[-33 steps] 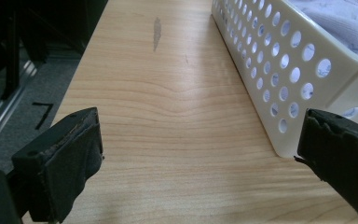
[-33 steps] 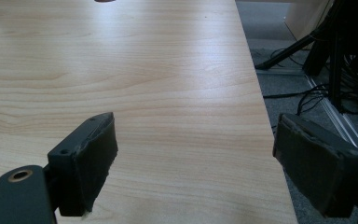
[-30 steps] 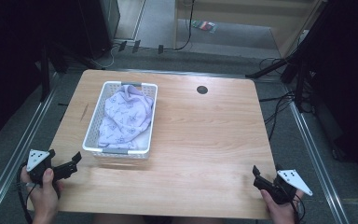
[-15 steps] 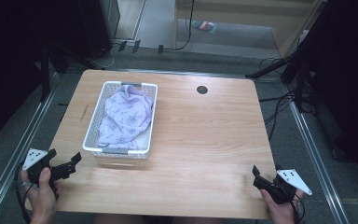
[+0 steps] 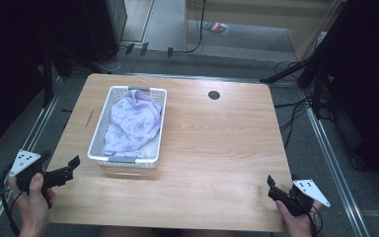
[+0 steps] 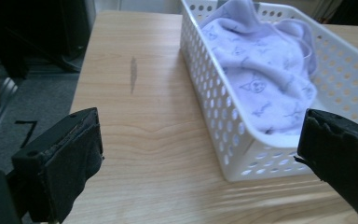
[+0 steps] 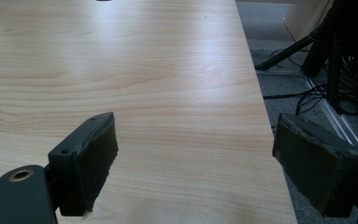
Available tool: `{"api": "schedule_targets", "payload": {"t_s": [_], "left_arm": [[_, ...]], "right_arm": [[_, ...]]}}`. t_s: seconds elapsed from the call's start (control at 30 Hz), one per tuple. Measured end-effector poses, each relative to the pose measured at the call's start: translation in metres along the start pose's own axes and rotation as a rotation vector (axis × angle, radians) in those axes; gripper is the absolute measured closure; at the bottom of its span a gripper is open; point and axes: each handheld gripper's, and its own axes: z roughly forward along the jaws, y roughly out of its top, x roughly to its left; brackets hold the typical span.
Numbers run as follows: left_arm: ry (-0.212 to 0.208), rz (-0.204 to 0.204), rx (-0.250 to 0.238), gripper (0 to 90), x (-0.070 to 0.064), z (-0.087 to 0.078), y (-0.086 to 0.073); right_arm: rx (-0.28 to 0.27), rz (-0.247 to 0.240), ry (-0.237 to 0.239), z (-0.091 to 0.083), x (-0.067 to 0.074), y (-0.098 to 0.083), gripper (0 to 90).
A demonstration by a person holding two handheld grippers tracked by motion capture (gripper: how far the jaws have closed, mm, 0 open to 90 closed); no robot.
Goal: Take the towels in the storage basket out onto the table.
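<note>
Since the earlier frames the left gripper (image 5: 65, 171) had drifted a little lower and outward at the near-left table corner — the right gripper (image 5: 275, 189) had barely shifted. Both hovered empty, jaws spread wide apart, the left one in a hand (image 5: 32, 197) aimed toward the white perforated plastic basket (image 6: 223, 116) just ahead of it. Inside that basket lay the crumpled pale-lilac printed cloth (image 5: 132, 122), bunched toward the far end. Farther off, a round black grommet (image 5: 213, 95) sat in the light wooden table (image 5: 217, 148).
</note>
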Motion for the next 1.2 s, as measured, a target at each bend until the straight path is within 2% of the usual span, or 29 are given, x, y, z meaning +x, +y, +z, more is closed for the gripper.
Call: {"api": "schedule_targets", "payload": {"t_s": [0.2,0.3,0.43,0.5,0.67,0.93,1.0,1.1,1.2], "left_arm": [[-0.019,0.037,0.006,0.9,-0.013,0.003,0.02],[-0.034,0.067,0.04,0.9,-0.022,0.009,0.037],[-0.056,0.069,0.058,0.9,-0.03,0.018,0.049],[-0.055,0.072,0.064,0.9,-0.032,0.02,0.051],[-0.059,0.112,0.101,0.9,-0.044,0.038,0.065],[-0.062,0.122,0.145,0.9,-0.051,0.065,0.075],[-0.058,0.135,0.174,0.9,-0.053,0.075,0.078],[-0.053,0.141,0.181,0.9,-0.055,0.08,0.08],[-0.027,0.172,0.211,0.9,-0.057,0.089,0.083]], "right_arm": [[0.001,0.0,-0.001,0.0,0.0,0.0,14.3],[0.0,0.0,-0.003,0.0,0.0,0.0,14.3],[0.002,0.002,-0.004,0.0,0.0,0.0,14.3],[0.004,0.005,-0.005,0.0,0.0,0.0,14.3],[0.003,0.012,-0.005,0.0,0.0,0.0,14.3],[0.002,0.014,-0.003,0.0,-0.001,0.0,14.2],[0.003,0.013,-0.002,0.0,-0.001,0.0,14.2],[0.002,0.014,-0.002,0.0,-0.001,0.0,14.2],[0.0,0.01,-0.001,0.0,-0.001,0.0,14.2]]}}
